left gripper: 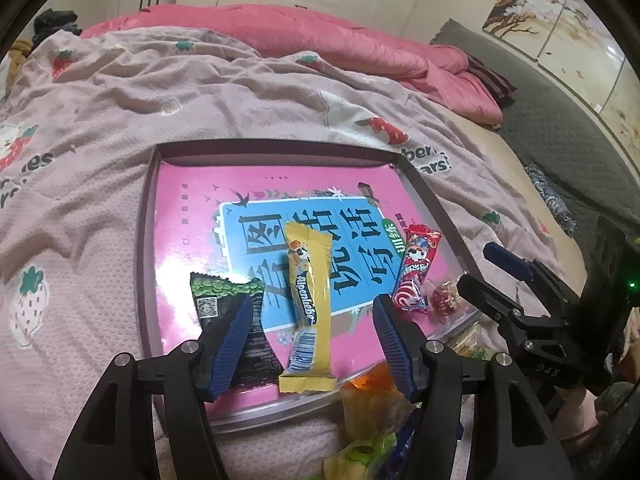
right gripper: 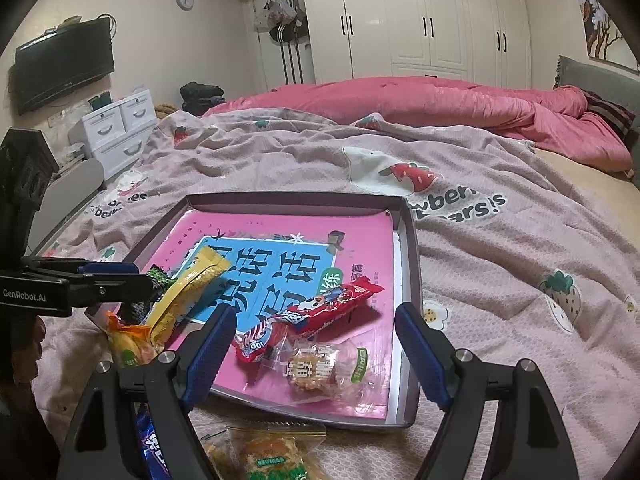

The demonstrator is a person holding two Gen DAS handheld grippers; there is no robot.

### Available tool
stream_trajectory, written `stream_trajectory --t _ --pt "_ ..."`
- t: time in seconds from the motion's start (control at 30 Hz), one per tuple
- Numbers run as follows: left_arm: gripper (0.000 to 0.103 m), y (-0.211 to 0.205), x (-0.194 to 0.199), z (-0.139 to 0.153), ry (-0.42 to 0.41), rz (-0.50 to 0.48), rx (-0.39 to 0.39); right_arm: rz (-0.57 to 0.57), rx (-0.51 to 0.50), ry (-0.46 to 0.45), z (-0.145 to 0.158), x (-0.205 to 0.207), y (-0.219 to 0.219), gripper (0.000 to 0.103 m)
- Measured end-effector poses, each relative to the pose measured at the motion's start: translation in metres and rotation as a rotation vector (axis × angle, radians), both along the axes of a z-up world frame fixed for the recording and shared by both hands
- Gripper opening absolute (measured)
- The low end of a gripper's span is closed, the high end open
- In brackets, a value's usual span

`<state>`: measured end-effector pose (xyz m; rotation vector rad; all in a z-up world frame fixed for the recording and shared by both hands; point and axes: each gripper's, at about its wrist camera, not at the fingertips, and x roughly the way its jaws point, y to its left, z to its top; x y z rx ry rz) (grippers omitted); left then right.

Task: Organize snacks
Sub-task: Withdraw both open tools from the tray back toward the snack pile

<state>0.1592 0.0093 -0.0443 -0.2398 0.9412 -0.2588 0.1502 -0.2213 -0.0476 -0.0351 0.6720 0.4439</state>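
Note:
A shallow box (left gripper: 276,148) (right gripper: 292,198) lined with a pink book lies on the bed. In it are a yellow Alpenliebe stick (left gripper: 310,280) (right gripper: 188,292), a green-black packet (left gripper: 212,300), a red packet (left gripper: 416,268) (right gripper: 320,312) and a clear-wrapped cookie (right gripper: 320,368) (left gripper: 444,300). My left gripper (left gripper: 313,300) is open. The yellow stick lies between its jaws, untouched, and its left finger covers part of the green-black packet. My right gripper (right gripper: 315,312) hangs open above the red packet and the cookie, holding nothing.
An orange packet (right gripper: 124,344) (left gripper: 372,384), a blue packet (right gripper: 154,452) and a clear bag of snacks (right gripper: 272,456) lie on the strawberry-print blanket (right gripper: 500,280) at the box's near edge. A pink quilt (right gripper: 400,100) is bunched behind. White drawers (right gripper: 120,124) stand at the left.

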Motion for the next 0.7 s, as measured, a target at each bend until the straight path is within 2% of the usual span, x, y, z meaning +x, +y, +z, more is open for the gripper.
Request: stream_trajectory --t 0.7 --pt "0.065 0.008 -0.02 0.023 -0.043 0.018 0.003 -0.035 0.032 -0.044 0.02 -0.016 -0.017 0.081"
